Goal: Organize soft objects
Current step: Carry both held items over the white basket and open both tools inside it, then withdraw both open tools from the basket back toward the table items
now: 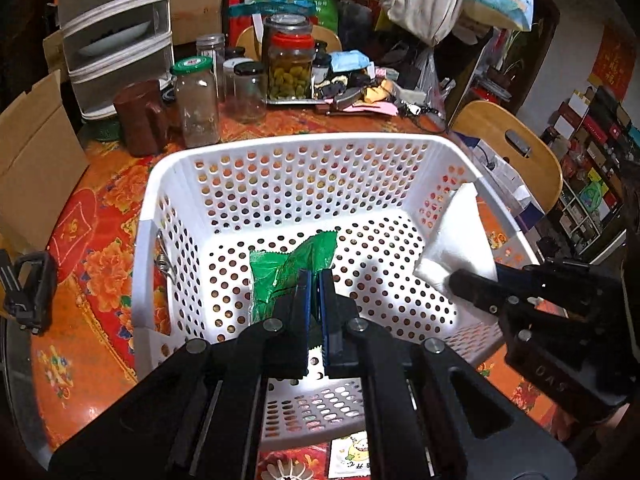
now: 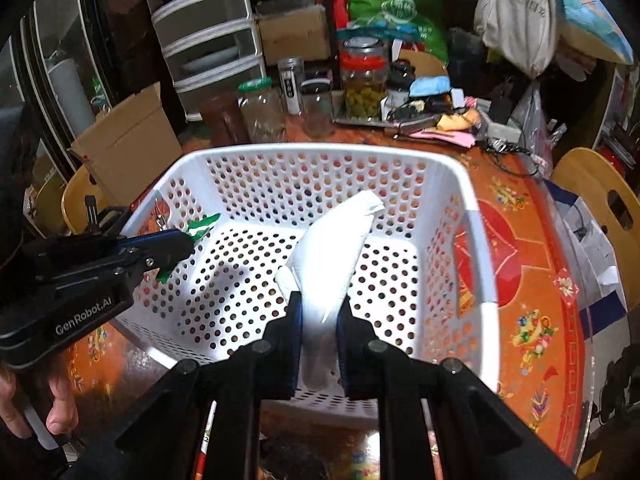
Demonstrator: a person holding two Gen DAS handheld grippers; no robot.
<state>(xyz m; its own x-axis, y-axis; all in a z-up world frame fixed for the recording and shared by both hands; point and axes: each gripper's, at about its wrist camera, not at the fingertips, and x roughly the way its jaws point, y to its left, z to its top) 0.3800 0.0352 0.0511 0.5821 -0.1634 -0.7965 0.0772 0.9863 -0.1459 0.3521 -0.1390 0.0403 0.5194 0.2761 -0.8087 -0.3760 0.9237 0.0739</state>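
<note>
A white perforated basket stands on the orange floral table. My left gripper is shut on a green plastic packet and holds it over the basket's inside. It shows in the right wrist view at the basket's left rim, with the packet sticking out. My right gripper is shut on a white folded tissue pack above the basket's middle. In the left wrist view it enters from the right with the tissue pack over the basket's right side.
Glass jars, a brown jug, plastic drawers and clutter stand behind the basket. A cardboard box is at the left. Wooden chairs stand beside the table. A small card lies in front of the basket.
</note>
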